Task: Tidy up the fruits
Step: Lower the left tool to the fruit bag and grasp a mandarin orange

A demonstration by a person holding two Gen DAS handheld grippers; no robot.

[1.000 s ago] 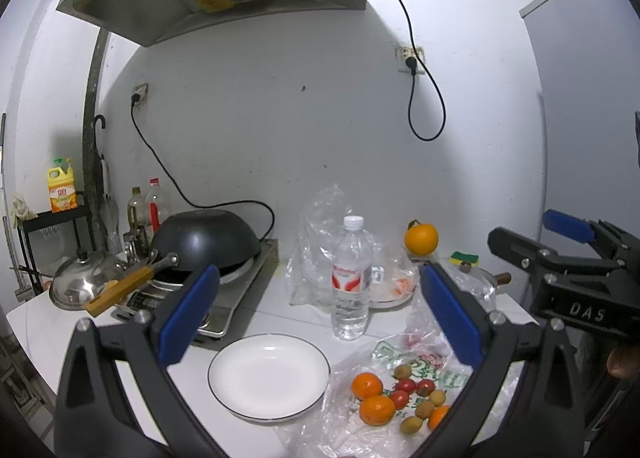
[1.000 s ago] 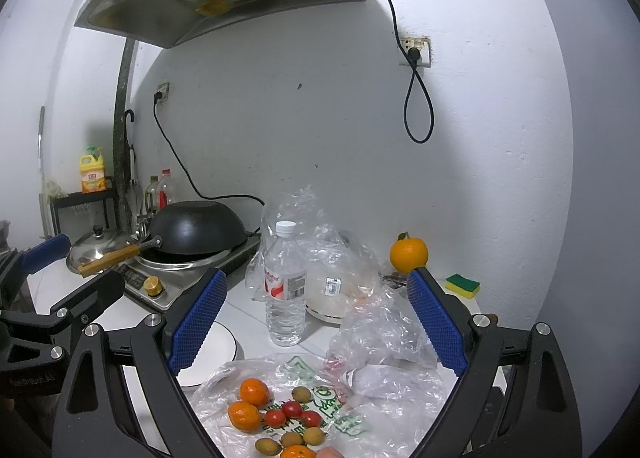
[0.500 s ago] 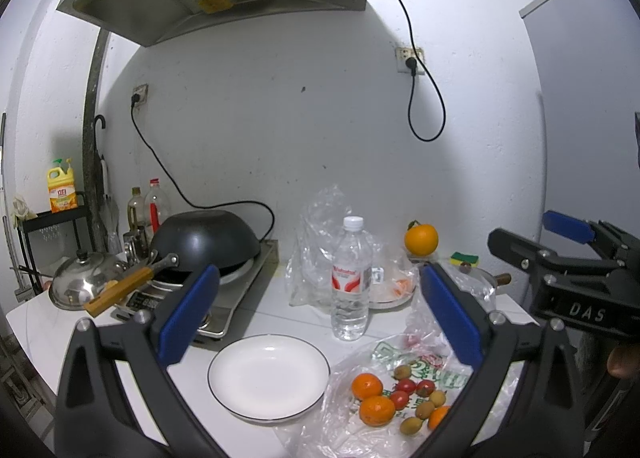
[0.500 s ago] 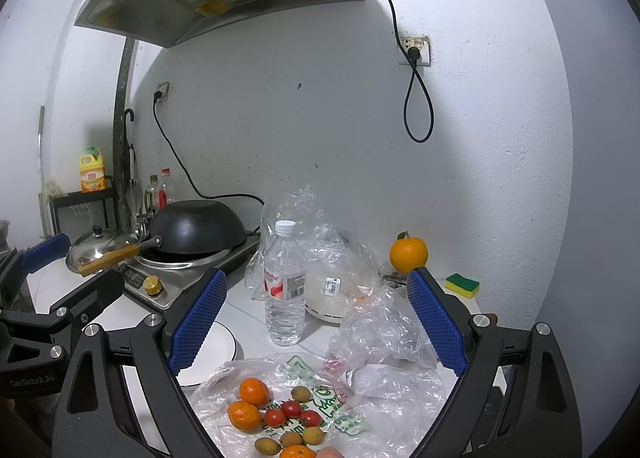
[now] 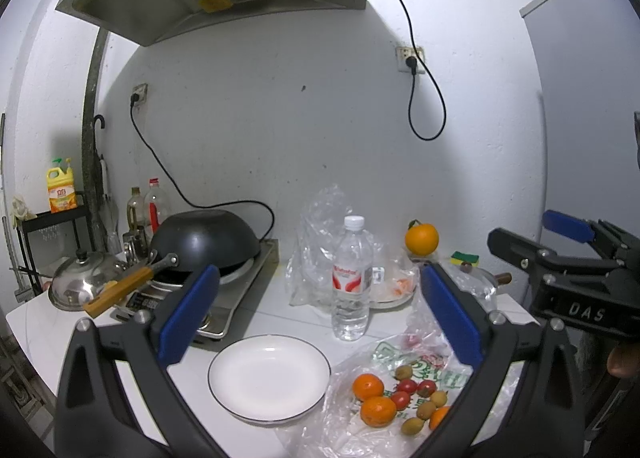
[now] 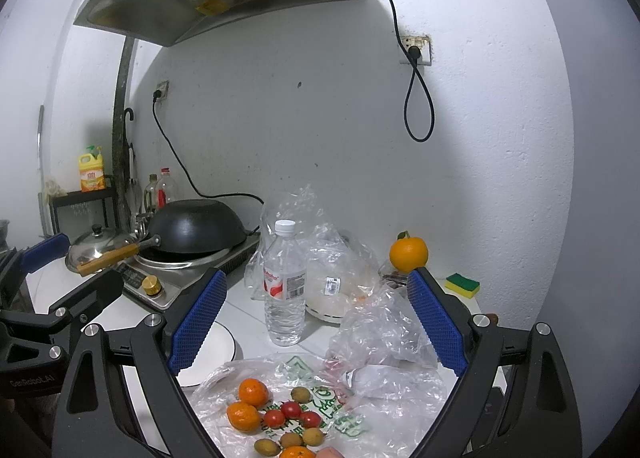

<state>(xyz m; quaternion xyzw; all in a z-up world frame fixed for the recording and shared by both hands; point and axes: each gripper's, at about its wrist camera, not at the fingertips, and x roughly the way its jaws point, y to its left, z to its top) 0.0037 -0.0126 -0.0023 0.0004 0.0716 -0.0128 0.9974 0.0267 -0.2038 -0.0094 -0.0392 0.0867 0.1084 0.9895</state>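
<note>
Fruit's all sitting on the flattened plastic bag (image 5: 400, 398): tangerines (image 5: 378, 411), cherry tomatoes (image 5: 407, 386), little brown ones. White plate (image 5: 269, 378) just left of it has nothing on it. Left gripper (image 5: 320, 322) and right gripper (image 6: 318, 326) both spread wide, holding nothing, above the counter's front edge.

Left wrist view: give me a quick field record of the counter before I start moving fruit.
plate: white plate, empty, left of the bag
fruit: oranges, red tomatoes and small brown-green fruits lying on the plastic bag
bottle: water bottle upright behind the plate
left gripper: jaws open, empty
right gripper: jaws open, empty
</note>
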